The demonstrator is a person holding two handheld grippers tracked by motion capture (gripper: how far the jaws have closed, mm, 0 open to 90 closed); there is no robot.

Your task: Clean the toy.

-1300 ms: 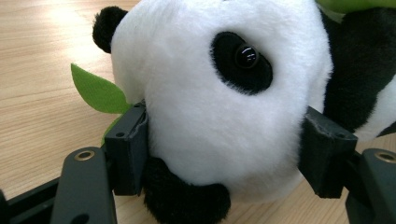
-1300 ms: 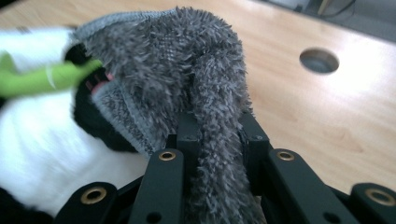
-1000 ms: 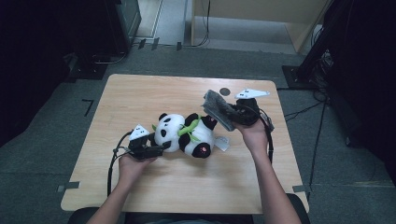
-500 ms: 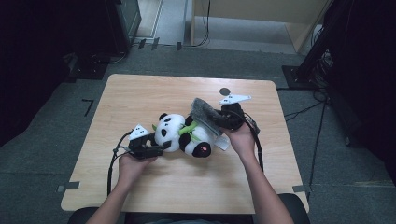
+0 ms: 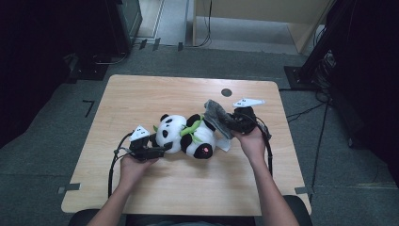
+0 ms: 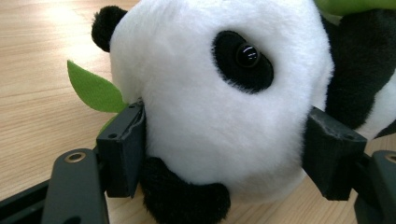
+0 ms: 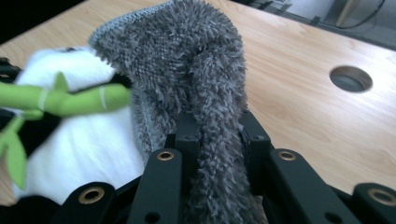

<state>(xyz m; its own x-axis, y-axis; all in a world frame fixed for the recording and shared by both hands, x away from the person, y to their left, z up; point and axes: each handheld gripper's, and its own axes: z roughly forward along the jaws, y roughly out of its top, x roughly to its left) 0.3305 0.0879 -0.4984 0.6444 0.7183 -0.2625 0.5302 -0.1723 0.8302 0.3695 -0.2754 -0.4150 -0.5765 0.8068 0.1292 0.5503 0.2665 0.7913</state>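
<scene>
The plush panda (image 5: pixel 188 136) lies on its side near the middle of the wooden counter (image 5: pixel 141 94), a green bamboo sprig (image 5: pixel 192 126) across its chest. The left gripper (image 5: pixel 162 149) has its jaws clamped on either side of the panda's white head. The right gripper (image 5: pixel 229 123) has its jaws clenched on a grey fuzzy cloth (image 7: pixel 196 70), which seems to rest against the panda's body. A round hole (image 5: pixel 227 92) sits in the counter behind.

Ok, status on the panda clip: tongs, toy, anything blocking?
Left tongs clamping panda's head. Right tongs shut on grey cloth, at panda's body. Nothing blocking.
</scene>
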